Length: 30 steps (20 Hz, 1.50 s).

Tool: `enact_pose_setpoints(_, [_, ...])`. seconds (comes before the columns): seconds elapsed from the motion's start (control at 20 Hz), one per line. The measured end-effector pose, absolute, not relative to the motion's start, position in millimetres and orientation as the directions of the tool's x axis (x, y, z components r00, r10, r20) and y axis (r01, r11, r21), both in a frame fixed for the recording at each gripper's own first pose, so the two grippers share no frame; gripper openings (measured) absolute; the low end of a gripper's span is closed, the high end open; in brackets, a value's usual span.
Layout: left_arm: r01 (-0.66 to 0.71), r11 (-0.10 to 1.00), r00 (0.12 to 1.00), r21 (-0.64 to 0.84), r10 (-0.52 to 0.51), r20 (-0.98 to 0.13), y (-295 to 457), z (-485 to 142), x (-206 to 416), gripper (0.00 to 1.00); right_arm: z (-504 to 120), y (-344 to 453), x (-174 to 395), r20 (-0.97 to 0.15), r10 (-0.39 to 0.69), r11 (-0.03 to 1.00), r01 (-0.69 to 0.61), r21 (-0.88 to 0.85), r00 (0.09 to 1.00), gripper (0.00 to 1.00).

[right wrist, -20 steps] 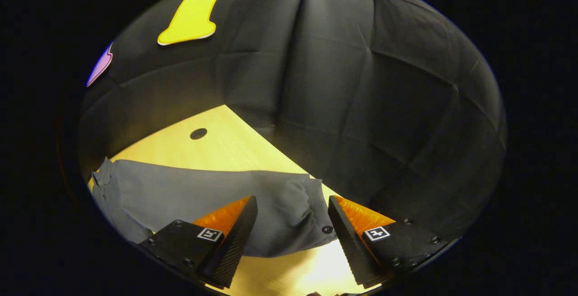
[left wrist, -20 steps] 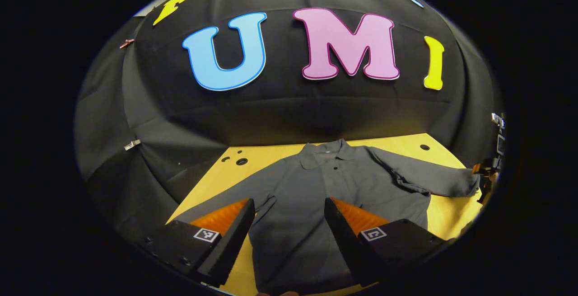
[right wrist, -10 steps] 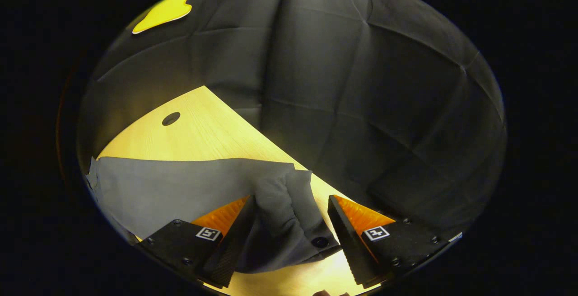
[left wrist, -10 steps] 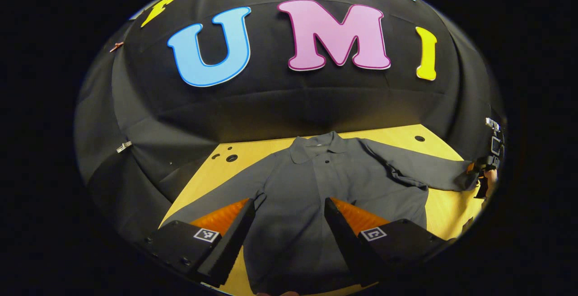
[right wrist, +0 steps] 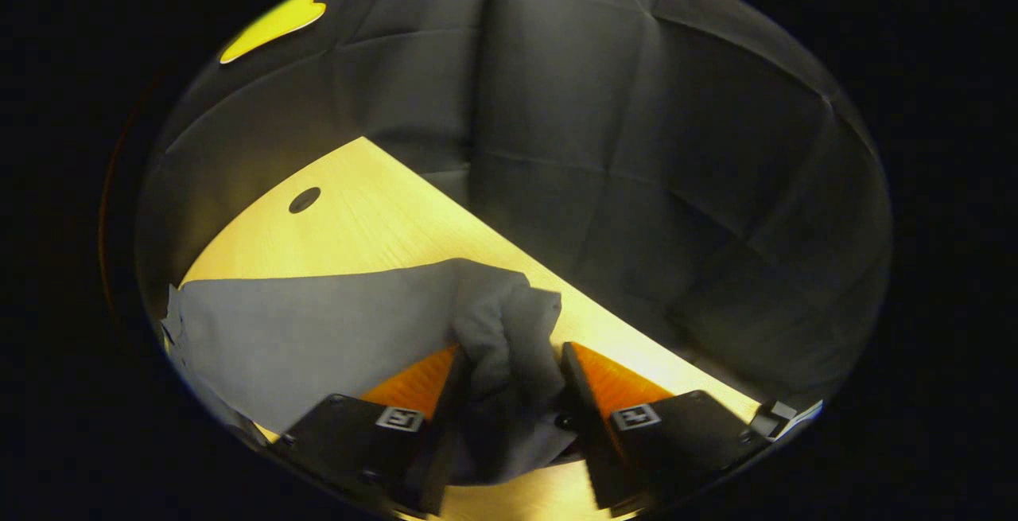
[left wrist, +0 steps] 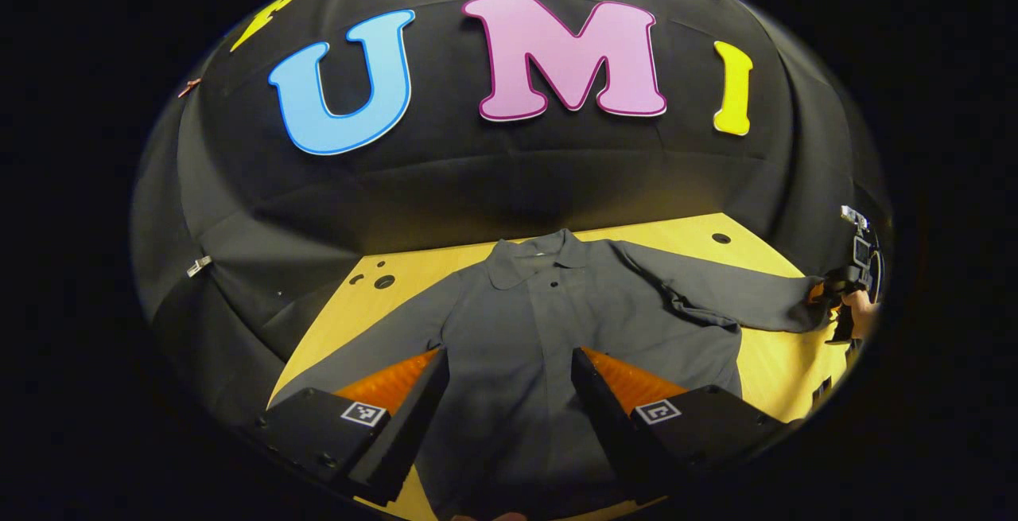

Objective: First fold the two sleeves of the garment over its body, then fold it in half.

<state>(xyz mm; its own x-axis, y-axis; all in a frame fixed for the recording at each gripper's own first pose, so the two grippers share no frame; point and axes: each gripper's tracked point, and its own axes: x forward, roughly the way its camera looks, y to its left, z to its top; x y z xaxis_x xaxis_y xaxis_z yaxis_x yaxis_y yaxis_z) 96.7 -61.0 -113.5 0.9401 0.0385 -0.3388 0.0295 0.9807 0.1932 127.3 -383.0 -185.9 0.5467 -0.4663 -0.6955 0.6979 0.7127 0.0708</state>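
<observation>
A dark grey long-sleeved shirt (left wrist: pixel 549 346) lies flat on the yellow wooden table (left wrist: pixel 398 298), collar toward the booth wall. My left gripper (left wrist: pixel 509 394) hovers open above the shirt's lower body, nothing between its fingers. The shirt's right sleeve (left wrist: pixel 740 298) stretches out to the right, where the other gripper (left wrist: pixel 835 302) and a hand hold its cuff. In the right gripper view, my right gripper (right wrist: pixel 509 394) is shut on that bunched sleeve cuff (right wrist: pixel 505 346), and the rest of the sleeve (right wrist: pixel 318 330) trails to the left over the table (right wrist: pixel 358 227).
The black cloth wall closes the table on its far side and right side. Small round holes (left wrist: pixel 384 281) dot the tabletop at the back left, and one hole (right wrist: pixel 304 200) lies beyond the sleeve. The shirt's left sleeve (left wrist: pixel 374 346) runs toward the table's left edge.
My right gripper has closed its fingers on the sleeve cuff, bunching the cloth between them. The left gripper has drifted a little and stays open.
</observation>
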Motion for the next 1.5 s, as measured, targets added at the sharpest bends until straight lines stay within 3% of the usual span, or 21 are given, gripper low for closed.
enact_pose_setpoints(0.1, [0.042, 0.984, 0.936, 0.175, 0.023, -0.350, -65, -118, 97, 0.98, -183, -373, 139, -0.692, -0.447, 0.748, 0.661, 0.059, 0.567, 0.34])
enact_pose_setpoints(0.2, [0.041, 0.985, 0.937, 0.170, 0.022, -0.349, -64, -117, 97, 0.98, -186, -364, 141, -0.685, -0.444, 0.772, 0.635, 0.036, 0.577, 0.11])
enact_pose_setpoints(0.3, [0.029, 0.986, 0.938, 0.167, 0.031, -0.346, -60, -116, 97, 0.98, -185, -364, 141, -0.696, -0.422, 0.788, 0.615, 0.035, 0.581, 0.06])
enact_pose_setpoints(0.6, [-0.033, 0.993, 0.930, 0.115, 0.073, -0.361, -40, -122, 93, 0.98, -173, -359, 139, -0.714, -0.384, 0.770, 0.630, 0.101, 0.585, 0.06])
enact_pose_setpoints(0.9, [-0.049, 0.995, 0.939, 0.090, 0.077, -0.336, -23, -112, 79, 0.98, -119, -328, 162, -0.626, -0.397, 0.872, 0.489, -0.029, 0.671, 0.05])
enact_pose_setpoints(1.4, [-0.091, 0.995, 0.937, 0.044, 0.101, -0.334, 25, -108, 37, 0.98, 9, -248, 155, -0.541, -0.258, 0.956, 0.291, -0.025, 0.800, 0.05])
enact_pose_setpoints(1.45, [-0.109, 0.993, 0.937, 0.035, 0.114, -0.331, 32, -107, 32, 0.98, 24, -236, 159, -0.525, -0.243, 0.963, 0.267, -0.031, 0.816, 0.00])
enact_pose_setpoints(1.5, [-0.127, 0.992, 0.937, 0.028, 0.129, -0.326, 40, -105, 29, 0.98, 40, -228, 161, -0.509, -0.231, 0.968, 0.246, -0.039, 0.829, 0.05])
